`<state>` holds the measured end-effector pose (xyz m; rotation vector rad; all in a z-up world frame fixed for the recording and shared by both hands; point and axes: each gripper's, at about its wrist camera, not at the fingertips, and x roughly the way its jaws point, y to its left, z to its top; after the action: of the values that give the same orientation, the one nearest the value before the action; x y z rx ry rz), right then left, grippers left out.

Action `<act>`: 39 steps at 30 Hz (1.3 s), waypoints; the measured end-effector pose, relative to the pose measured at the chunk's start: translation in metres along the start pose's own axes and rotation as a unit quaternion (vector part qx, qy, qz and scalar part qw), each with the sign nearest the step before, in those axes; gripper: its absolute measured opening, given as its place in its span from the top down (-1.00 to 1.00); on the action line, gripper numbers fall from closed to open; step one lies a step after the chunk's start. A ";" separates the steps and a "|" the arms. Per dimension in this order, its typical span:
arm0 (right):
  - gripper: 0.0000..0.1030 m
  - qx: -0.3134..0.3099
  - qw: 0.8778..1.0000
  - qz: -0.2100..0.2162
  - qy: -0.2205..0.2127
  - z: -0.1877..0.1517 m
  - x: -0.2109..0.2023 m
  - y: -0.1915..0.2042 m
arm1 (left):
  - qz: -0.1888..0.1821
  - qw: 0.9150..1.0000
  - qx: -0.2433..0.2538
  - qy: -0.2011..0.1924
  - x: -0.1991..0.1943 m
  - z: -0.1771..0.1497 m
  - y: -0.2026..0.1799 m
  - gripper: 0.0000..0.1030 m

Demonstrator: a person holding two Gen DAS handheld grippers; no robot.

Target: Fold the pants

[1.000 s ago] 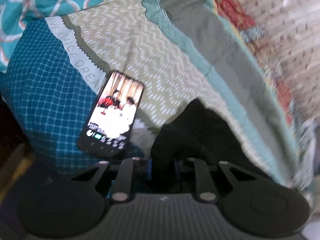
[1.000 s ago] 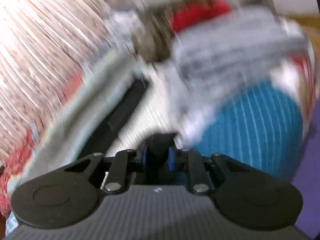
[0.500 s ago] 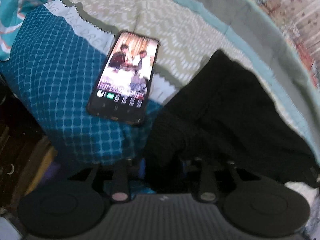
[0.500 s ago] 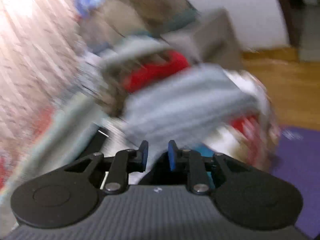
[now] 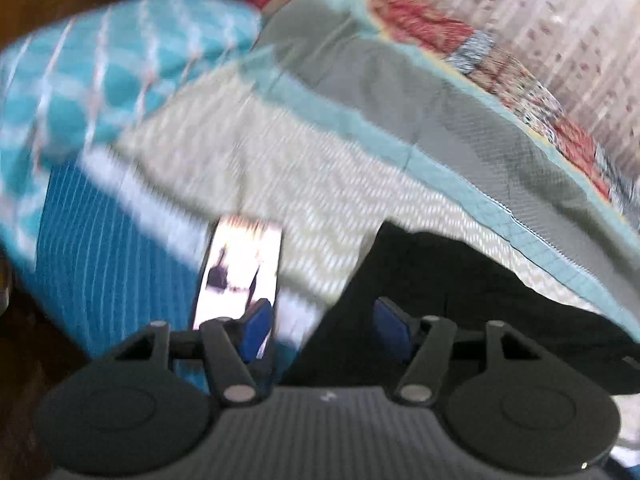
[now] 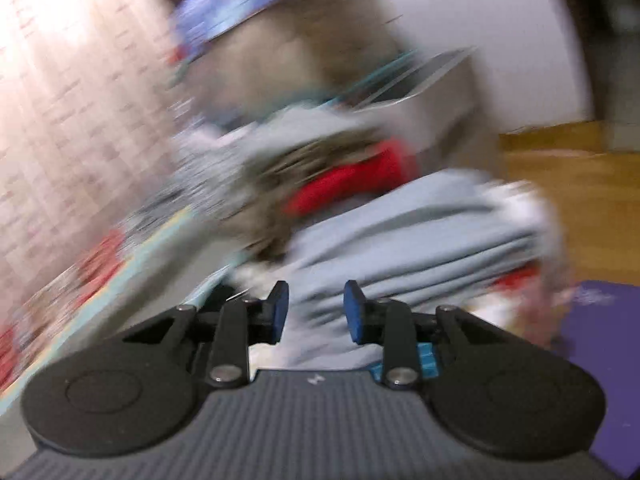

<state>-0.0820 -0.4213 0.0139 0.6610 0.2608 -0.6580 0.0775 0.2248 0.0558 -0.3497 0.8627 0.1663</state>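
The black pants (image 5: pixel 472 292) lie in a dark heap on the patterned bedspread (image 5: pixel 304 168), at the lower right of the left wrist view. My left gripper (image 5: pixel 325 328) hovers over their near edge. Its jaws are opening and the blue pads (image 5: pixel 258 326) press on nothing. In the blurred right wrist view, my right gripper (image 6: pixel 316 312) has its jaws opening too, with nothing between them. It points at a heap of pale blue-grey cloth (image 6: pixel 408 240). I cannot pick out the pants in that view.
A phone (image 5: pixel 240 268) with a lit screen lies on the bedspread just left of the pants. A teal patterned pillow (image 5: pixel 112 80) sits at the upper left. Red cloth (image 6: pixel 352 184) and other laundry are piled past the right gripper, with wooden floor (image 6: pixel 580 184) and a purple mat (image 6: pixel 600 340) beyond.
Both grippers were shut on black fabric and now stand open with it released. The left view has tilted up and away from the pants. The right view swung up to the laundry pile.
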 end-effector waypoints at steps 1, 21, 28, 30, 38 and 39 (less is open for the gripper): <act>0.28 -0.006 0.999 0.029 0.023 -0.004 0.007 0.016 | -0.005 1.000 0.024 -0.008 0.009 0.008 -0.013 -0.21; 0.03 -0.097 0.903 0.223 0.355 -0.190 0.133 0.241 | -0.016 0.996 0.081 -0.045 0.166 0.099 -0.101 0.52; -0.04 -0.095 0.919 0.195 0.328 -0.199 0.150 0.254 | 0.064 0.993 0.096 0.017 0.218 0.098 -0.124 -0.05; -0.04 -0.091 0.919 0.190 0.332 -0.203 0.143 0.244 | 0.057 0.990 0.126 0.007 0.207 0.087 -0.127 -0.05; -0.05 -0.135 0.900 0.273 0.313 -0.188 0.072 0.228 | -0.023 0.996 0.075 -0.040 0.081 0.068 -0.050 -0.44; -0.05 -0.141 0.894 0.287 0.315 -0.191 0.063 0.232 | -0.032 0.996 0.067 -0.039 0.072 0.062 -0.039 -0.61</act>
<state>0.1110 -0.1904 -0.0472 0.6121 0.7150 0.1859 0.1788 0.2117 0.0467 -0.2440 0.7798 0.0615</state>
